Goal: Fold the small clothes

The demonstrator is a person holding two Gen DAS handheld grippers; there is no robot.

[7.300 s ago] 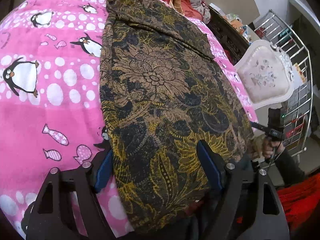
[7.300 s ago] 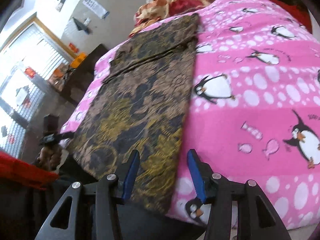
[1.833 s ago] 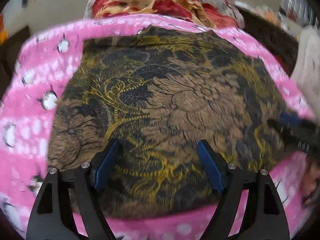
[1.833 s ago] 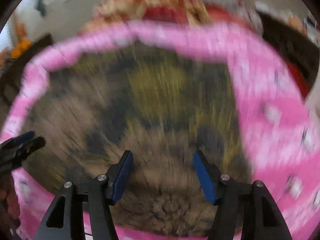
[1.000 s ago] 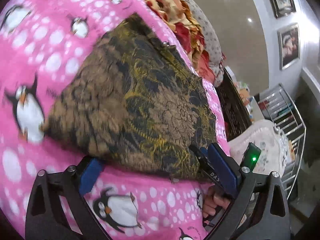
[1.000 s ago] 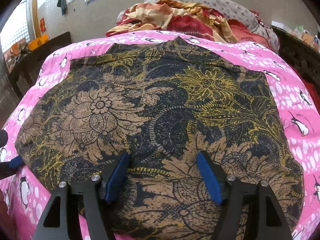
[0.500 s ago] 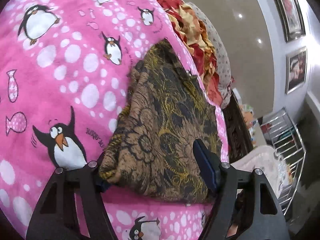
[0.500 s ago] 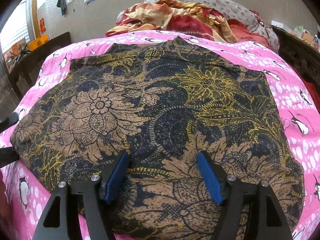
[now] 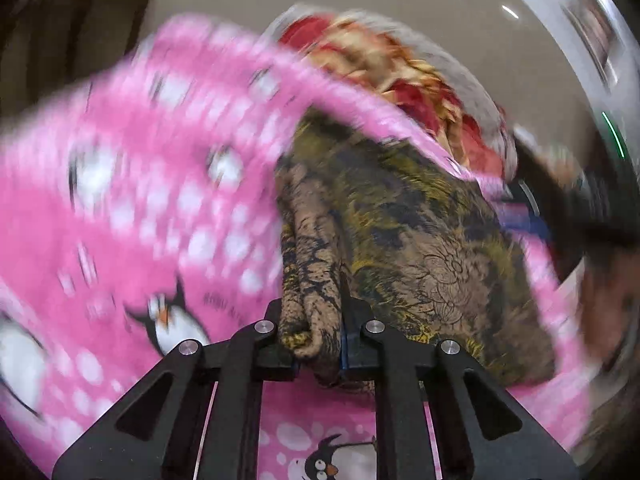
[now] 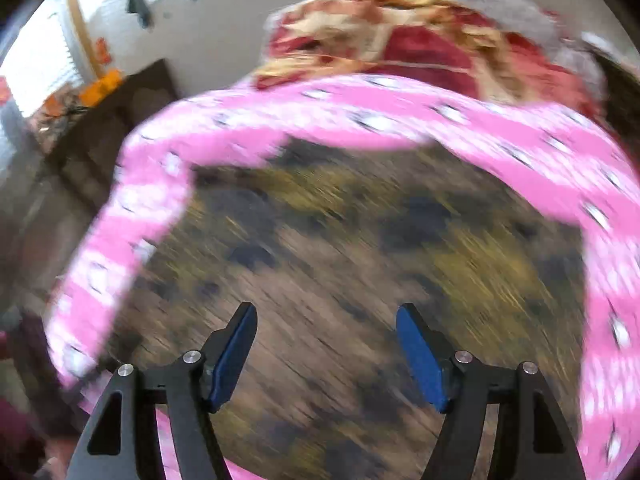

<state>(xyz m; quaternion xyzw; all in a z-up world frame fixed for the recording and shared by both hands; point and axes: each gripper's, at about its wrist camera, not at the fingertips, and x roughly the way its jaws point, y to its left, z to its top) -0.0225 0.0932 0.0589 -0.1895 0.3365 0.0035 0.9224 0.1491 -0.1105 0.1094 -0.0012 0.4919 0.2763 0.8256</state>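
A brown, black and gold flower-print garment (image 9: 420, 232) lies folded on a pink penguin-print bedspread (image 9: 120, 208). My left gripper (image 9: 320, 344) is closing, and its jaws pinch a bunched left edge of the garment. In the right wrist view the same garment (image 10: 360, 264) fills the blurred middle. My right gripper (image 10: 326, 356) hovers above it, open, with nothing between its blue pads (image 10: 418, 356). At the right edge of the left wrist view the other gripper (image 9: 560, 208) shows as a dark blur.
A heap of red and yellow bedding (image 10: 400, 40) lies at the head of the bed. Dark wooden furniture (image 10: 108, 120) stands to the left, under a bright window. The bedspread's pink border (image 10: 520, 140) rings the garment.
My left gripper has closed on the garment's edge and lifted it slightly. My right gripper has pulled up and back from the cloth, still open; both views are now blurred by motion.
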